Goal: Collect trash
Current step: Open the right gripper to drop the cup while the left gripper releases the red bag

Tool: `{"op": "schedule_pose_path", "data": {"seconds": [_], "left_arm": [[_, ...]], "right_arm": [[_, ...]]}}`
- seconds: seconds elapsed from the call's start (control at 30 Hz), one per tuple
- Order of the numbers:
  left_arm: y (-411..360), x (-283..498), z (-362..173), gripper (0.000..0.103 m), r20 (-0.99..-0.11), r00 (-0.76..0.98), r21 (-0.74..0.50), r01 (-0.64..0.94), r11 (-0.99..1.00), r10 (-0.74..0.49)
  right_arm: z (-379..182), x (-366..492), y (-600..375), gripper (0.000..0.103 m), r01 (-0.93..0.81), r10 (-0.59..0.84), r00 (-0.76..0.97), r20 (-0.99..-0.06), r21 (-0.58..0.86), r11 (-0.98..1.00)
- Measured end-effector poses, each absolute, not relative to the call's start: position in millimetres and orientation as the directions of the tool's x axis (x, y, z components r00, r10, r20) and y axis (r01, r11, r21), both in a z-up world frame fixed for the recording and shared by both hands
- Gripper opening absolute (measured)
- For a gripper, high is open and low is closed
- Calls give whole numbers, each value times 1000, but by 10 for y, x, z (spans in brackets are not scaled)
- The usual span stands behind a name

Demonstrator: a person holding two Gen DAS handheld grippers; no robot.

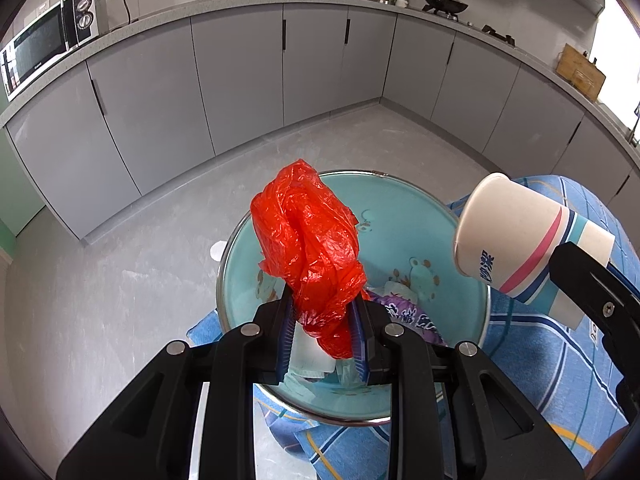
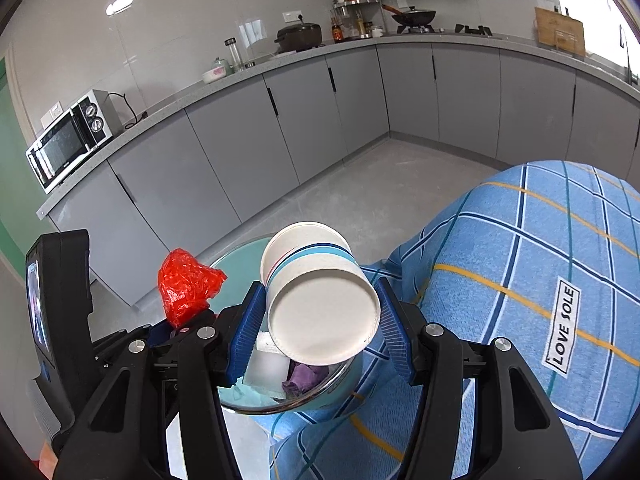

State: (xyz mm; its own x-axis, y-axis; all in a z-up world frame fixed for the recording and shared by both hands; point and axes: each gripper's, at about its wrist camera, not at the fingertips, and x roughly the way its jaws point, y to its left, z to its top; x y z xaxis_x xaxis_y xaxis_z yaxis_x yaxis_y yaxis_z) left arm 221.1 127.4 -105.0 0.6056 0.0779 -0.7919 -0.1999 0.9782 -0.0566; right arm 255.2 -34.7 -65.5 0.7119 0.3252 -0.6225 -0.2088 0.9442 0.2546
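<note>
Black jaws with blue pads of the left gripper (image 1: 323, 334) fill the bottom of the left wrist view, clamped on the lower, bunched end of a red bag (image 1: 312, 256). That crumpled plastic rises from the pads to the frame's centre, over a teal basin (image 1: 400, 208) with a metal rim. Inside the basin, behind and under the pads, lie a purple wrapper (image 1: 412, 314) and pale scraps (image 1: 312, 360). The basin rests on a blue checked cloth (image 1: 560, 380) that spreads to the lower right.

At the bottom centre of the right wrist view, the right gripper (image 2: 320, 320) has its blue pads pressed on both sides of a paper cup (image 2: 316, 292). The cup lies tilted, flat base toward the camera, open mouth pointing away, above the basin's near edge. The cloth, with a "LOVE SOLE" label (image 2: 562, 330), covers the right half of that frame. The bag shows at centre left, over the left gripper's black body.

Grey cabinets (image 1: 240, 80) run across the upper part of both views, with a microwave (image 1: 48, 44) at upper left and a wok (image 1: 444, 2) at upper right.
</note>
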Motion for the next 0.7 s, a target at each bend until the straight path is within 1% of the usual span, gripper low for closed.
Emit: {"op": "schedule_pose_path", "data": {"seconds": [0.5, 0.7], "left_arm": [[1362, 2474, -1313, 25, -834, 550, -73, -202, 977, 51], [1398, 2530, -1407, 25, -847, 527, -56, -212, 976, 66]], "right_arm": [[-873, 2861, -184, 56, -193, 332, 668, -665, 276, 942], [-1002, 2984, -130, 57, -207, 357, 645, -675, 296, 933]]}}
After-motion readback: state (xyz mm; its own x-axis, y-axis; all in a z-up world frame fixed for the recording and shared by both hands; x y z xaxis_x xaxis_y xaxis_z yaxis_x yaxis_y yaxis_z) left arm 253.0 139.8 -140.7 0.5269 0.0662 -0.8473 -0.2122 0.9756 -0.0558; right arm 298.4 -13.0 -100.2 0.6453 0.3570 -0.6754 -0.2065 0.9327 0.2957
